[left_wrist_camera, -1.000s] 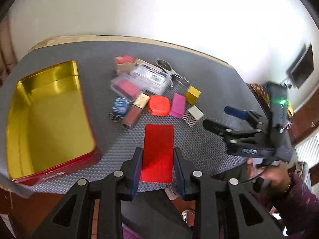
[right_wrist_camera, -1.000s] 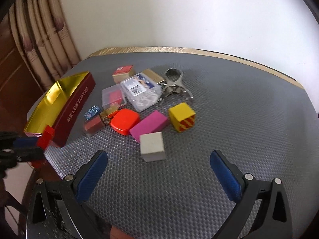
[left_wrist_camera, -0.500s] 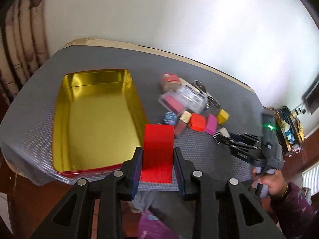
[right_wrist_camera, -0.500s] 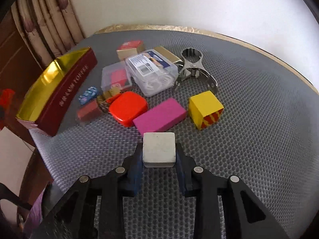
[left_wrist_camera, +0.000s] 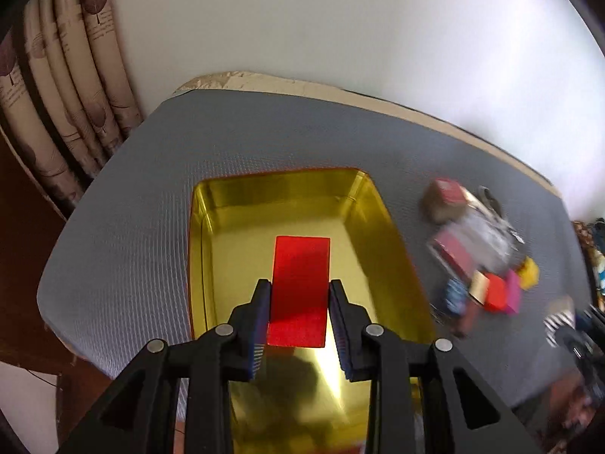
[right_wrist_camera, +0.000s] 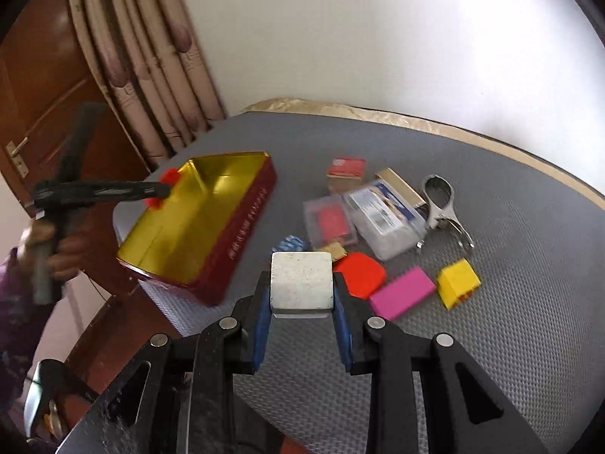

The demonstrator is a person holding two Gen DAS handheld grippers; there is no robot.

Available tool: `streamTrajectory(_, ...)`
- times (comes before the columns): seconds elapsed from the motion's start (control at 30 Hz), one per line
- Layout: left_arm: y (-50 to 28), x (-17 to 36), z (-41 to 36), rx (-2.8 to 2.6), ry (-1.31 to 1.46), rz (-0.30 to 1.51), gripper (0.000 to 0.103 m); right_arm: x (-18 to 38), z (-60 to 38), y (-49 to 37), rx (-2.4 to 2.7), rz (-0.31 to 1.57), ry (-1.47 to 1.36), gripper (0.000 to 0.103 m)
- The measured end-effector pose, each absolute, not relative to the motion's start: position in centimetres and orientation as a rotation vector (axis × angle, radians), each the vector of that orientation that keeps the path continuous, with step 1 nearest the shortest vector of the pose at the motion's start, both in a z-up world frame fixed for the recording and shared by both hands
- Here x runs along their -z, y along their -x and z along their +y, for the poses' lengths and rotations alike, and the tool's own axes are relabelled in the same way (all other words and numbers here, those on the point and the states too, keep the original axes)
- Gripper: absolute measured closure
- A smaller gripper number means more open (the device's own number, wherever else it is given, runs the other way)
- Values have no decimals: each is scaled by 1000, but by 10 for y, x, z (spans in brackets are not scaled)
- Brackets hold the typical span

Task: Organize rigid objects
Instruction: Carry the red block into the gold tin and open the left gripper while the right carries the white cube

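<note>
My left gripper [left_wrist_camera: 298, 302] is shut on a flat red block [left_wrist_camera: 300, 287] and holds it above the inside of the gold tin [left_wrist_camera: 227, 227]. From the right wrist view the same tin [right_wrist_camera: 211, 204] has dark red outer walls, and the left gripper [right_wrist_camera: 164, 191] reaches over its far left rim with the red block. My right gripper [right_wrist_camera: 302, 295] is shut on a white cube [right_wrist_camera: 301, 279], lifted off the grey mat. On the mat lie a red lid-like box [right_wrist_camera: 361, 274], a pink block [right_wrist_camera: 402, 293] and a yellow cube [right_wrist_camera: 457, 283].
More items sit behind them: two clear plastic cases [right_wrist_camera: 385, 215], a small red-topped box [right_wrist_camera: 346, 168], a blue patterned piece [right_wrist_camera: 289, 244] and a metal clamp [right_wrist_camera: 444, 208]. A curtain [right_wrist_camera: 151, 56] and wooden door stand at the left. A person's hand [right_wrist_camera: 56, 253] holds the left gripper.
The left gripper swung left with the red block, from over the mat to above the tin. The right gripper closed on the white cube and lifted it.
</note>
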State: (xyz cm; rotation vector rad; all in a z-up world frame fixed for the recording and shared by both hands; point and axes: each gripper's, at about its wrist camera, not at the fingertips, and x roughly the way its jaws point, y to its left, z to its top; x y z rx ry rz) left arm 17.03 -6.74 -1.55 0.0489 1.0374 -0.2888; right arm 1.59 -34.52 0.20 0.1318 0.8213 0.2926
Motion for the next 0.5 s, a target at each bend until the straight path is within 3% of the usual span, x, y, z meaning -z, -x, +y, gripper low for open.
streamTrajectory(0.5, -249, 69, -75, 157, -140, 1043, 72, -2, -329, -37, -344, 838, -132, 75)
